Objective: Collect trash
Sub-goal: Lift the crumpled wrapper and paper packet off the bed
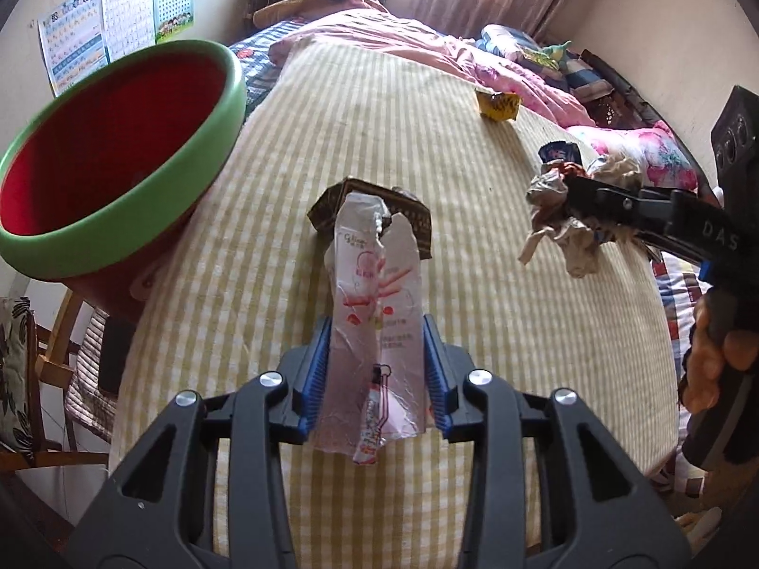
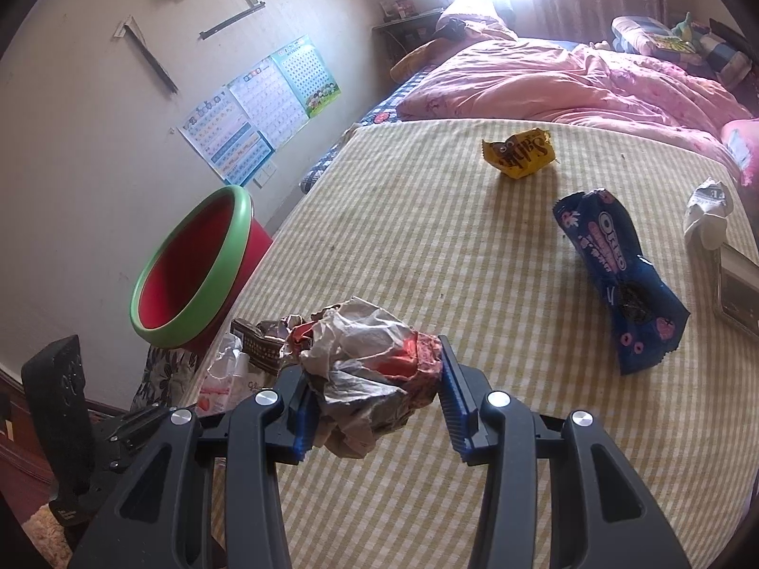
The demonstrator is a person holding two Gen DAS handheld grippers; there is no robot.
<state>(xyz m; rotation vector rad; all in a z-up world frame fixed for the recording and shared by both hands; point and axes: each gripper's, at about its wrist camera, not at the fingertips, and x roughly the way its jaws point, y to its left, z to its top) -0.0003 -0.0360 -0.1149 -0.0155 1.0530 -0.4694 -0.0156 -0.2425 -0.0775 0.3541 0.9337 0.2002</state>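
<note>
"OREO" on crumpled blue plastic biscuit wrapper (image 2: 616,279), right of frame. "Glico" on translucent pink-white snack wrapper (image 1: 374,284), centre. "DAS" on black claw arm (image 1: 711,232), right edge.

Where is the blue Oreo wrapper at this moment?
The blue Oreo wrapper lies on the striped bed cover, at the right in the right wrist view, below and right of the yellow wrapper and left of a white crumpled paper.

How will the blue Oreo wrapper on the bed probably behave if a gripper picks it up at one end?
The blue Oreo wrapper looks like thin, creased film, torn open and partly flattened, so it is probably very light and would likely droop from a grip at one end. Its glossy surface may slip between the pads. Lying loose on the checked bed cover, it would probably slide rather than roll if pushed.
</note>
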